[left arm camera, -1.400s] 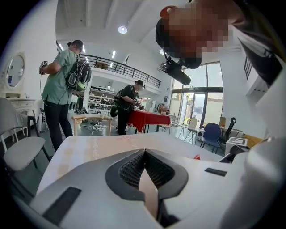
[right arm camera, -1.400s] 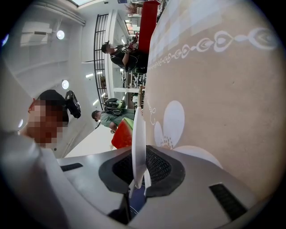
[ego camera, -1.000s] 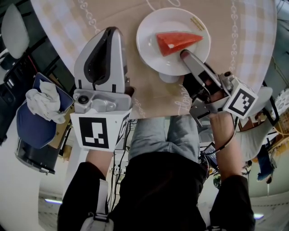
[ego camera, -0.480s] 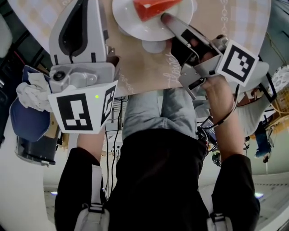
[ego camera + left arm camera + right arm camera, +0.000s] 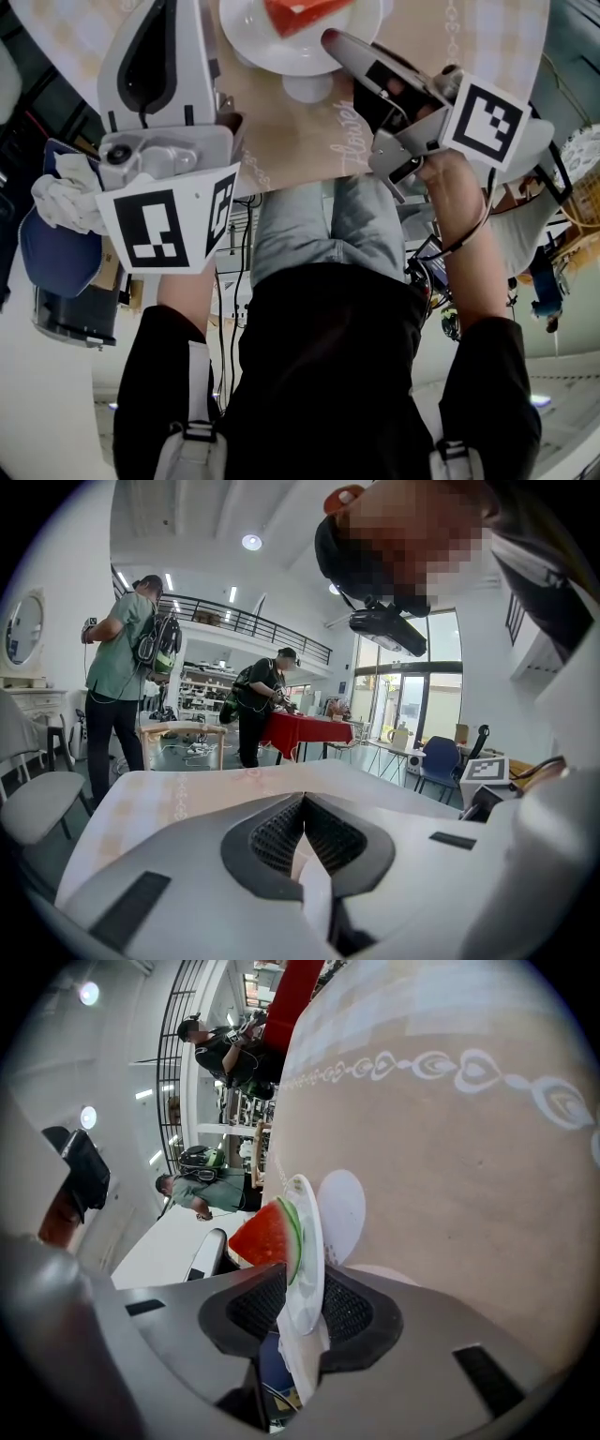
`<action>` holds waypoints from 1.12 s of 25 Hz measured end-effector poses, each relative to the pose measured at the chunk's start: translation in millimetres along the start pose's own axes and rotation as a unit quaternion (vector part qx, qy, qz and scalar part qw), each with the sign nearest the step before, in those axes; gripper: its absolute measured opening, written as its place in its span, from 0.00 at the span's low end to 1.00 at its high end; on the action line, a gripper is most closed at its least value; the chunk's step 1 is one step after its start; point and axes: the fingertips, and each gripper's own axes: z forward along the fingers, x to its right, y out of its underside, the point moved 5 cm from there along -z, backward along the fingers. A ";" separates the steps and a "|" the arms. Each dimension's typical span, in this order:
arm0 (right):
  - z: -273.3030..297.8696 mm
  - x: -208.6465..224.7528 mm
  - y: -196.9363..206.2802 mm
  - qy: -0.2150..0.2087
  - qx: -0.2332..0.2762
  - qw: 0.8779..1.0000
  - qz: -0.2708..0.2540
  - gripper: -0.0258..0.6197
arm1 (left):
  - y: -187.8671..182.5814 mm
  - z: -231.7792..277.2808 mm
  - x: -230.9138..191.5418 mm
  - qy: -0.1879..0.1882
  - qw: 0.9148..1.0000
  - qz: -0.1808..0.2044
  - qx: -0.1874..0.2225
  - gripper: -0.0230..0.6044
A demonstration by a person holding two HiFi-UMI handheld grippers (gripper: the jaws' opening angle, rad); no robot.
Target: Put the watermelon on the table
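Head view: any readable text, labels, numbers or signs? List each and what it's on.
"flow…": white cursive on the tablecloth, sideways and partly covered; the reading is uncertain.
Left marker cube: black-and-white square pattern, no letters or digits.
Right marker cube: the same kind of pattern, no text.
Nothing else is readable.

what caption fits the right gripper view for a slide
Right gripper, jaws just opening, straddles the plate rim beside the watermelon slice
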 end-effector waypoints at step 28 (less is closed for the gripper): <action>-51.9 4.3 20.5 0.075 0.004 0.995 -0.061 0.28 | -14.5 -19.8 22.1 0.019 1.000 0.002 0.020 0.05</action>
